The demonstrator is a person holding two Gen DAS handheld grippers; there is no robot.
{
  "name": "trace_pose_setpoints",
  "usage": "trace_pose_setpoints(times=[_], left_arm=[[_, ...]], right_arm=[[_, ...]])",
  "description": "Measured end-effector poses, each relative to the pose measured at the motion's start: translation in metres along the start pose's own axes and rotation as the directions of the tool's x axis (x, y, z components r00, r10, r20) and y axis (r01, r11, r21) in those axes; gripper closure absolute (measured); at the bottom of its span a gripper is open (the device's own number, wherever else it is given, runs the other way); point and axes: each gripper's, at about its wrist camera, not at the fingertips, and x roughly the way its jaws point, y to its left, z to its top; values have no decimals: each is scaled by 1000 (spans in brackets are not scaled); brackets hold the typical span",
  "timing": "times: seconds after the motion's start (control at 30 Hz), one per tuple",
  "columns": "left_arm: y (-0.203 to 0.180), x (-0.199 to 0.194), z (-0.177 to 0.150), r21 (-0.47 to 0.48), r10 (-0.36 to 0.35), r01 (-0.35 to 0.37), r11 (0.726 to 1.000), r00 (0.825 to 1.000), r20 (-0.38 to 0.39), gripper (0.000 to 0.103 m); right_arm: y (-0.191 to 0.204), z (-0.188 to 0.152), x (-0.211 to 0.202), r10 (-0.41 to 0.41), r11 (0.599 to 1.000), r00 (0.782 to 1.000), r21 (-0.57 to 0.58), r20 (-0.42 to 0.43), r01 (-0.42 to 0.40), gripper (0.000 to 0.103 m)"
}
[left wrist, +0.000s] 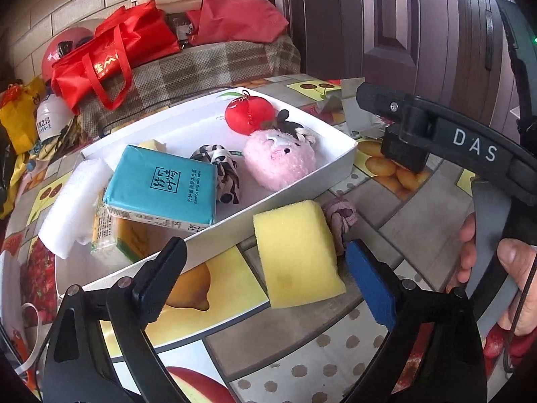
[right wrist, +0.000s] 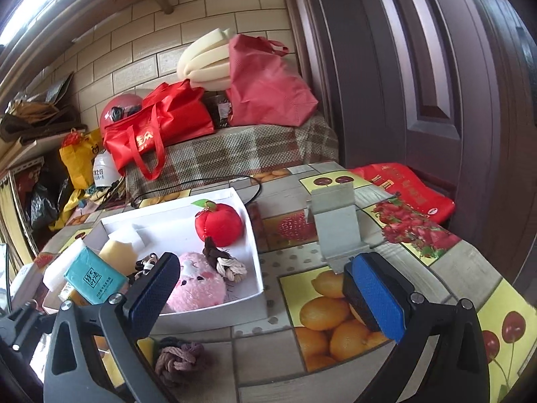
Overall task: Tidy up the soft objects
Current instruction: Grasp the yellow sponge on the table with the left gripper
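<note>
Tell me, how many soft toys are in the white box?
2: a red stuffed apple at the far end of the white box, and a pink fluffy toy just in front of it. Others may be hidden.

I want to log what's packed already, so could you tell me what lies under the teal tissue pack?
The teal tissue pack rests tilted on a yellow-green wrapped packet, beside white foam, inside the white box. Anything deeper is covered.

Cream brick-tiled wall behind; dark brown panelled door at right; a plaid-covered seat, perhaps a sofa, against the wall; fruit-patterned tabletop; bright daylight at upper left.
</note>
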Motion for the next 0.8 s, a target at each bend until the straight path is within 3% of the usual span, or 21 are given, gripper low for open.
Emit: trace_pose_setpoints(times=[0.13, 0.23, 0.3, 0.4, 0.63, 0.8], left_arm=[[-3, 13, 0, 14, -35, 36, 999, 997, -71, 10], [-3, 25, 0, 15, -81, 84, 996, 988, -128, 22], [-1, 28, 0, 7, -102, 104, 995, 984, -143, 46], [0, 27, 0, -2, -118, 118, 993, 984, -130, 62], [4, 9, -1, -41, -101, 99, 994, 993, -56, 62], [9, -16, -8, -80, -110, 113, 990, 993, 38, 62]], right_arm=[[1, -1, -2, -4, 1000, 1000, -17, -3, 4, 0], [5, -2, -5, -6, 999, 1000, -41, 14, 6, 0], [10, -2, -6, -6, 998, 1000, -64, 22, 8, 0], [17, 0, -6, -8, 995, 999, -97, 33, 11, 0], [22, -1, -8, -11, 993, 999, -120, 46, 16, 0], [22, -1, -7, -10, 994, 999, -109, 43, 15, 0]])
